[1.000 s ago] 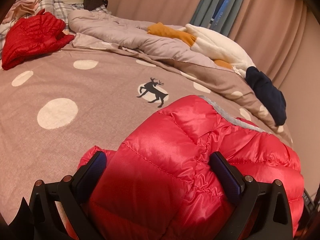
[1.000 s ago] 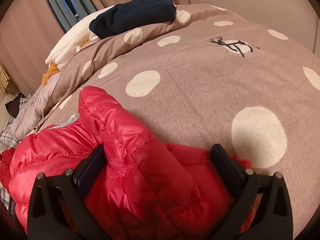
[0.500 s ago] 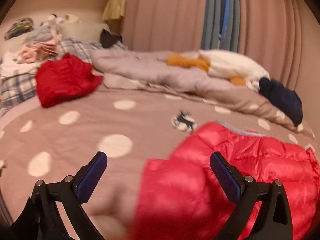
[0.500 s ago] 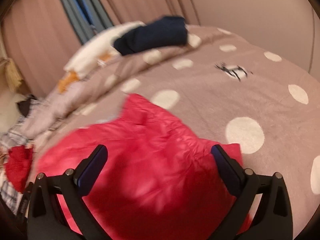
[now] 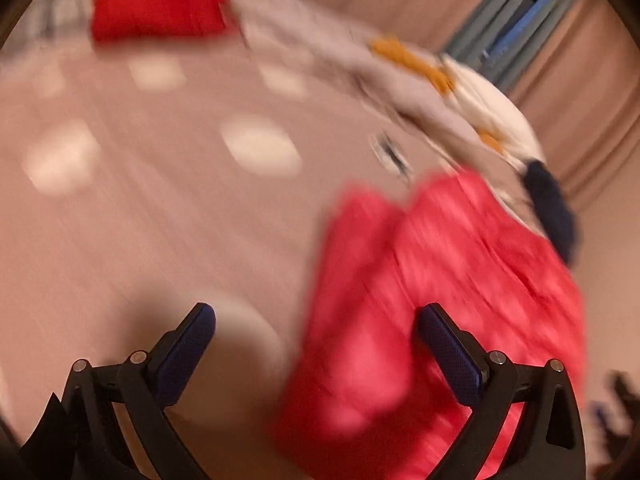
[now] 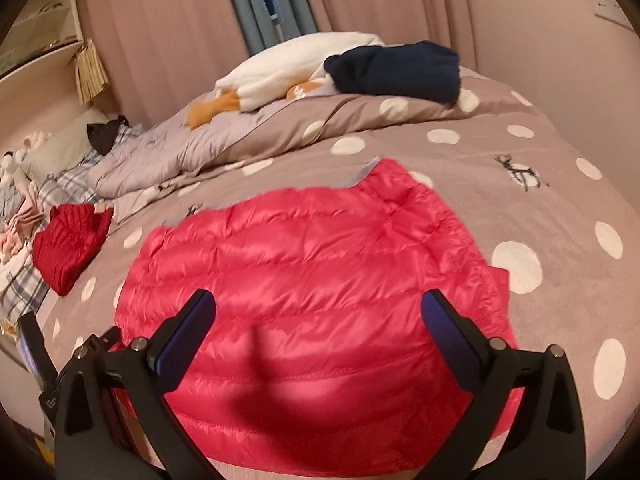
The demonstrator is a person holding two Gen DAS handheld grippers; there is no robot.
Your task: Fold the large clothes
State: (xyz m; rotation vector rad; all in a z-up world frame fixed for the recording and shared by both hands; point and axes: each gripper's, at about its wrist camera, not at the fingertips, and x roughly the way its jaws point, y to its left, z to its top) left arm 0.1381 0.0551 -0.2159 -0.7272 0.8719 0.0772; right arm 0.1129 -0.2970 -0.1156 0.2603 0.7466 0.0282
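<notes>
The glossy pink-red quilted puffer jacket (image 6: 308,280) lay spread flat on the taupe bedspread with cream polka dots (image 6: 520,160), its near hem close to the bed's front edge and a grey lining edge showing at its far side. Bare bedspread lay open to the right of the jacket and beyond it, up to a rumpled grey duvet (image 6: 168,152). On that duvet sat a white and orange plush toy (image 6: 280,72) and, touching it, a folded navy garment (image 6: 396,70). A darker red folded quilted garment (image 6: 68,240) rested near the bed's left edge, apart from the jacket.

The right gripper (image 6: 318,316) hovered above the jacket's near part, jaws spread wide and holding nothing. The left wrist view was badly motion-blurred; there the left gripper (image 5: 316,328) also showed its jaws spread wide and empty, with the jacket (image 5: 440,280) below and to the right of it.
</notes>
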